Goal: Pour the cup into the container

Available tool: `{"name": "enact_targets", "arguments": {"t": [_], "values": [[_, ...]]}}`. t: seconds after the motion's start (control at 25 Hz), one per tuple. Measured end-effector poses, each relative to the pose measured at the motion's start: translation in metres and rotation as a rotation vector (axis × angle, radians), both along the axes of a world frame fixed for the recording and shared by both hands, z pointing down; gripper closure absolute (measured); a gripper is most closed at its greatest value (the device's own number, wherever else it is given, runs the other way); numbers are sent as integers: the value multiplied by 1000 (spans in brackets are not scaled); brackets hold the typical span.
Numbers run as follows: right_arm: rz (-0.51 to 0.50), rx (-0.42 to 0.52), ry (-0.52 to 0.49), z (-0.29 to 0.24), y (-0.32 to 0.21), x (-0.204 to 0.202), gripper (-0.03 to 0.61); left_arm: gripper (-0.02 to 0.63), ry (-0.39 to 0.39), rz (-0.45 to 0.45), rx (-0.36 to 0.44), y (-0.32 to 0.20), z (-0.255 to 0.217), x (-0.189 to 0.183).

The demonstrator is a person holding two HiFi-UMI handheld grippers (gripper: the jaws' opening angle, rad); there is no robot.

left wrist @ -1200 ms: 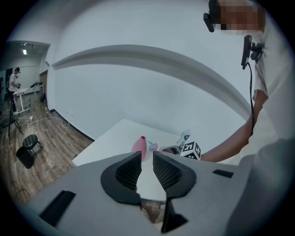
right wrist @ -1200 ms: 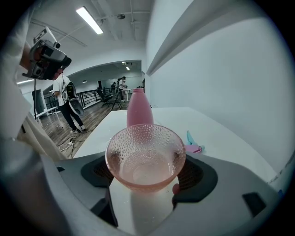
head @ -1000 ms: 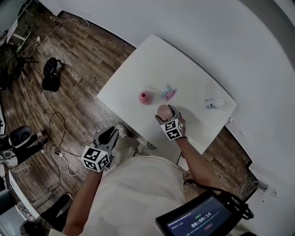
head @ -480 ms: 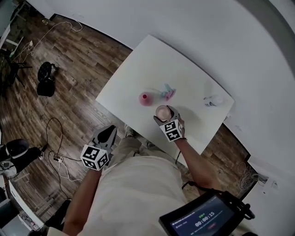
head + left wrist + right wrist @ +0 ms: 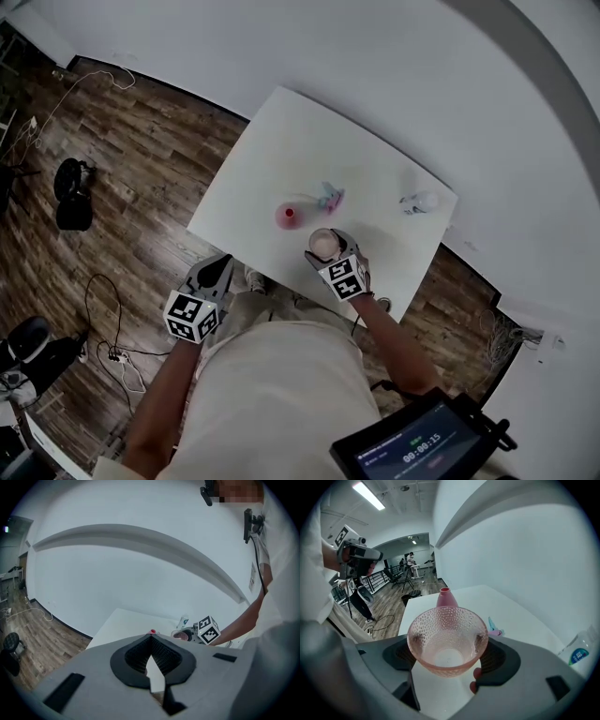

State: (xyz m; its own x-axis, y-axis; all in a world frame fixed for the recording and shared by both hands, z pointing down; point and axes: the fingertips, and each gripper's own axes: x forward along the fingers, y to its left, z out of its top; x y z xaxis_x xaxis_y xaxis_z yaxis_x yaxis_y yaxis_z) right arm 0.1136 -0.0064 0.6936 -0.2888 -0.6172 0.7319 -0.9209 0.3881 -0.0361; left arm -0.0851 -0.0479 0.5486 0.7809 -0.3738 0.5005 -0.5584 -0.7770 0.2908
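At the left, the left gripper (image 5: 216, 270) hangs off the white rectangular table (image 5: 300, 141), over the wooden plank floor (image 5: 122, 169). Its own view shows its jaws pressed together at the tips with nothing between them.

On the table stands the pink narrow-necked container with a red rim (image 5: 289, 215), upright; what it holds cannot be seen. Just to its right lies a small pink-and-blue object (image 5: 329, 196).

The right gripper (image 5: 330, 251) is over the near part of the table, its jaws clamped on either side of the pink translucent dimpled glass cup (image 5: 447, 639). The cup is upright, mouth up, just on the near side of the container and apart from it. Its pale bottom shows through; whether it holds anything cannot be told.

Far right, near the table's edge, lies a clear plastic bottle with a blue label (image 5: 419, 201).
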Motion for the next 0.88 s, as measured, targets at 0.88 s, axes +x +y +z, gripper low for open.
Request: {"name": "enact_targets", "arguments": {"t": [0.88], "values": [[192, -54, 29, -34, 5, -16, 198, 603, 22, 320, 36, -44, 11, 6]]}}
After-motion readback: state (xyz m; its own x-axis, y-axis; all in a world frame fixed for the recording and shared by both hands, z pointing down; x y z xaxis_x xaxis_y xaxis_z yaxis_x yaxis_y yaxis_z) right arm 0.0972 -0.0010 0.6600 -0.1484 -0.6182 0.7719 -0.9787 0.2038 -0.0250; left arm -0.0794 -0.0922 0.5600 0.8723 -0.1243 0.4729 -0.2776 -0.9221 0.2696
